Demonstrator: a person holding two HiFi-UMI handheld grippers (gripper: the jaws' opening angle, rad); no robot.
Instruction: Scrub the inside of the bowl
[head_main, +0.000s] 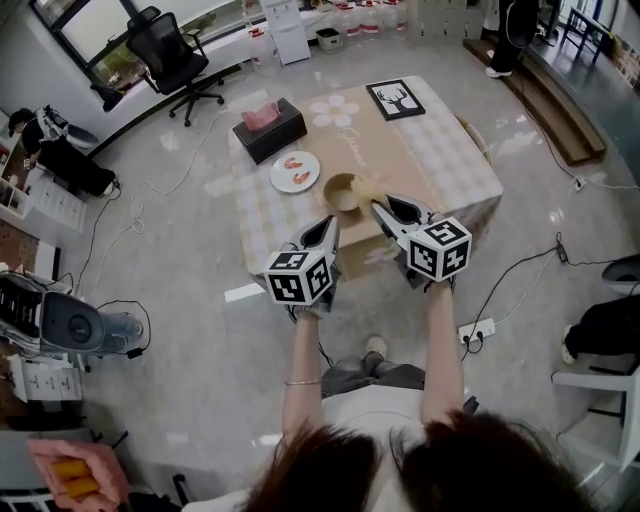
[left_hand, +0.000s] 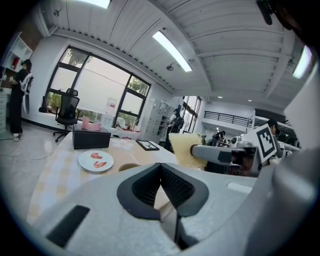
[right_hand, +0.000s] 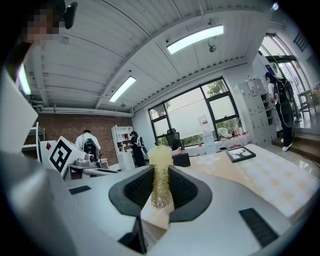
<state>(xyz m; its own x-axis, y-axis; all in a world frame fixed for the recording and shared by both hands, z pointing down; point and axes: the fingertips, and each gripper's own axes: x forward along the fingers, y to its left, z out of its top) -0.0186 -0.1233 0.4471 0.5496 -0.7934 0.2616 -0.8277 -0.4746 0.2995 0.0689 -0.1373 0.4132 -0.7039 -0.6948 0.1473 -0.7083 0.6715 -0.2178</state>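
Note:
A tan bowl (head_main: 343, 192) stands near the front edge of the checked table (head_main: 450, 160); its rim (left_hand: 129, 166) shows just past my left gripper's jaws. My left gripper (head_main: 328, 226) (left_hand: 160, 167) hovers just in front of the bowl, shut with nothing in it. To the bowl's right, my right gripper (head_main: 382, 208) (right_hand: 160, 186) is shut on a yellow scrubber (head_main: 365, 189) (right_hand: 160, 170) that sticks up between the pads. From the left gripper view the scrubber (left_hand: 186, 149) is a pale yellow pad, held above the table to the bowl's right.
A white plate with shrimp (head_main: 295, 171) (left_hand: 96, 160) lies left of the bowl, with a black tissue box (head_main: 269, 128) behind it. A framed deer picture (head_main: 395, 98) is at the far right. An office chair (head_main: 170, 55) and floor cables surround the table.

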